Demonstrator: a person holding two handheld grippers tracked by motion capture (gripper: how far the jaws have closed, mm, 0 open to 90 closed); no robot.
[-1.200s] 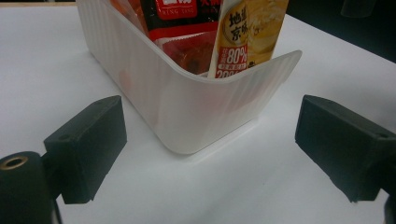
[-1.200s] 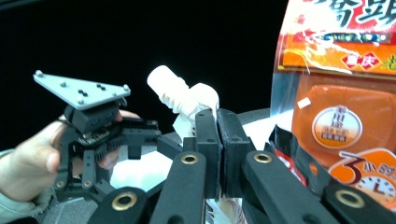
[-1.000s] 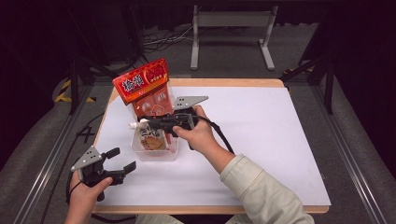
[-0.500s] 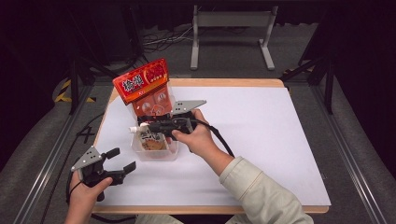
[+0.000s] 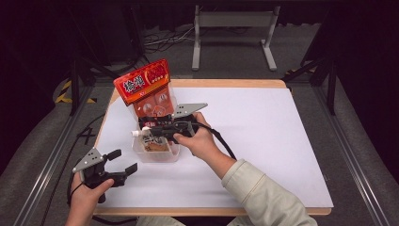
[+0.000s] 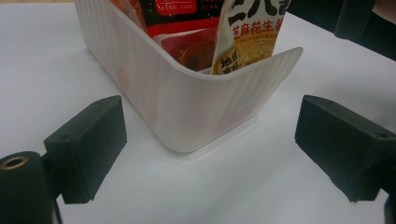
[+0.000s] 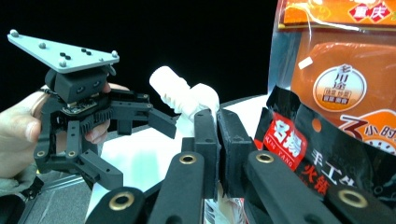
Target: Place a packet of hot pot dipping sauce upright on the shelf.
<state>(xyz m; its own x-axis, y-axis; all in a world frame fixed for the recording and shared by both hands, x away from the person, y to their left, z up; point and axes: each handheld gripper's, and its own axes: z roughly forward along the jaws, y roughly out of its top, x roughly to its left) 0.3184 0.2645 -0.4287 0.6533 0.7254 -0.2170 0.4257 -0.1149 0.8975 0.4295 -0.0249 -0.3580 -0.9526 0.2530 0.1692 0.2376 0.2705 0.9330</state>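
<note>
Right claw [image 5: 141, 133] pinched closed, held level, hand gripping from behind. Left claw [image 5: 123, 161] spread wide, low.

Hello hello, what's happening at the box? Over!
Right gripper shut on a white tube over the box. Left gripper open, beside box. Big orange bag crowds it.

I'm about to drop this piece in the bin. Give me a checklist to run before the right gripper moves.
1. Right gripper fingers closed on the white item: ok.
2. White item inside the clear bin's rim: cannot tell; in the high view it sits at the bin's left edge.
3. Bin upright on the table: ok.
4. Left gripper open and apart from the bin: ok.
5. Free room among the packets standing in the bin: cannot tell.
</note>
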